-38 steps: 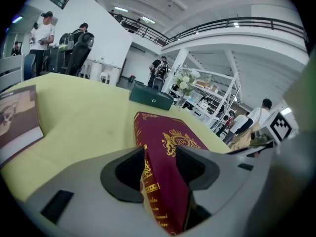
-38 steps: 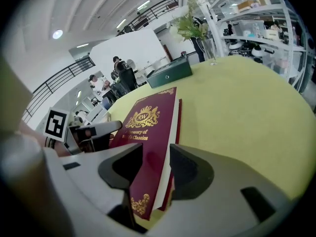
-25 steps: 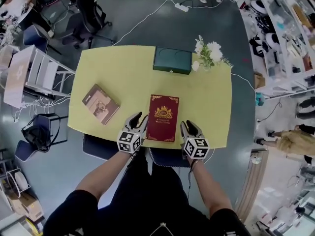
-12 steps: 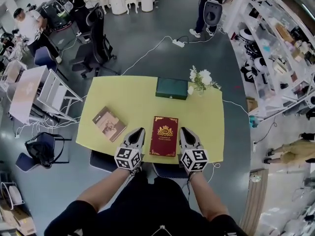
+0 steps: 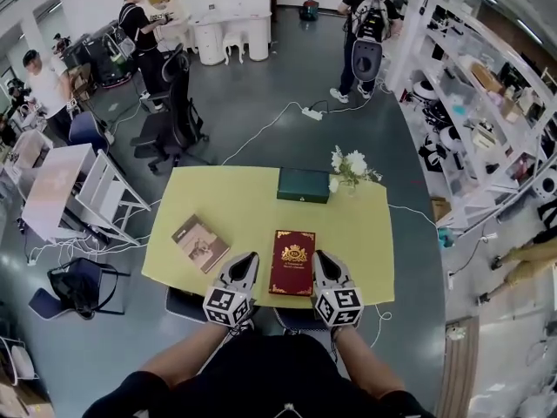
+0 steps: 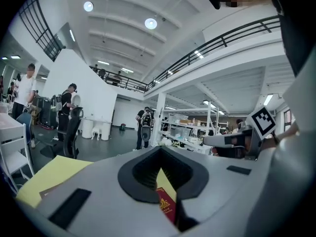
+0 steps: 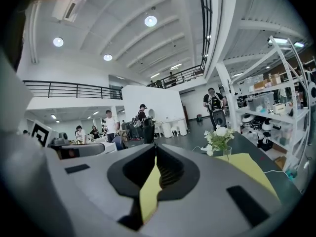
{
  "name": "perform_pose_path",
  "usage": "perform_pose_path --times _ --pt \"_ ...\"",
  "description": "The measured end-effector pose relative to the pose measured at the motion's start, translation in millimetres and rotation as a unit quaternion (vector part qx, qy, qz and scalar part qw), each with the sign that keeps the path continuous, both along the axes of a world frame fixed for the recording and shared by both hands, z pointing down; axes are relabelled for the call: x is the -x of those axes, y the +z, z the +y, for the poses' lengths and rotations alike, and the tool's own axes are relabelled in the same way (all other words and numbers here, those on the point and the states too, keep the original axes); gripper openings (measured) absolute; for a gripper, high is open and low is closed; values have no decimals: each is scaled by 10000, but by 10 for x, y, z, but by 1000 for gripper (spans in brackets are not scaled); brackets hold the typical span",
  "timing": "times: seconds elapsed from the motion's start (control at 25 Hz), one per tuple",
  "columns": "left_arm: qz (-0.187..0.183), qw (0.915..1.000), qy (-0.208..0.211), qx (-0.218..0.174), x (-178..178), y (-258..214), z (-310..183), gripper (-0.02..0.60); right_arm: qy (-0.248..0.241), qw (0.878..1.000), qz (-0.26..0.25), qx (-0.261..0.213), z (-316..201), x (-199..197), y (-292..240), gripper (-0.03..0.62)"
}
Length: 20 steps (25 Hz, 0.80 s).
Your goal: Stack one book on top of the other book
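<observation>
While flat — book [image 5: 292, 262] between left tongs [image 5: 250, 259], right tongs [image 5: 319, 256]

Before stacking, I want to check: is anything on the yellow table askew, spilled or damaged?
Only the brown book, at the left of the table, lies at an angle; the red book lies about square. Nothing looks spilled or damaged.

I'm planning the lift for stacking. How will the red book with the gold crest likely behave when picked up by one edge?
Probably stiff: the red book lies flat with square corners and a gilt cover, like a hardback. It looks larger than the brown book, so likely heavier. Gripped at one edge, its cover may swing open.
</observation>
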<state>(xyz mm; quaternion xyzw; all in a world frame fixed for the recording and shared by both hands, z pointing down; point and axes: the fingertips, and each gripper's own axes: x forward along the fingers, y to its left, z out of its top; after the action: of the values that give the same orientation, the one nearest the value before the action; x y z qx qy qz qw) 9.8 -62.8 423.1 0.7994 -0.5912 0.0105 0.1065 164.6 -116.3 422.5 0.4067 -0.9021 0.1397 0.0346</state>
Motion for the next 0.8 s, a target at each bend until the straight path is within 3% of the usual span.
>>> perform_pose_path --times 0.4,0.8 --pt "-146 9994 -273 139 74 187 178 9 -261 9994 -150 183 111 74 151 21" --pt "-316 9927 -1096 396 223 296 383 9 -941 9939 -311 483 46 201 421 21"
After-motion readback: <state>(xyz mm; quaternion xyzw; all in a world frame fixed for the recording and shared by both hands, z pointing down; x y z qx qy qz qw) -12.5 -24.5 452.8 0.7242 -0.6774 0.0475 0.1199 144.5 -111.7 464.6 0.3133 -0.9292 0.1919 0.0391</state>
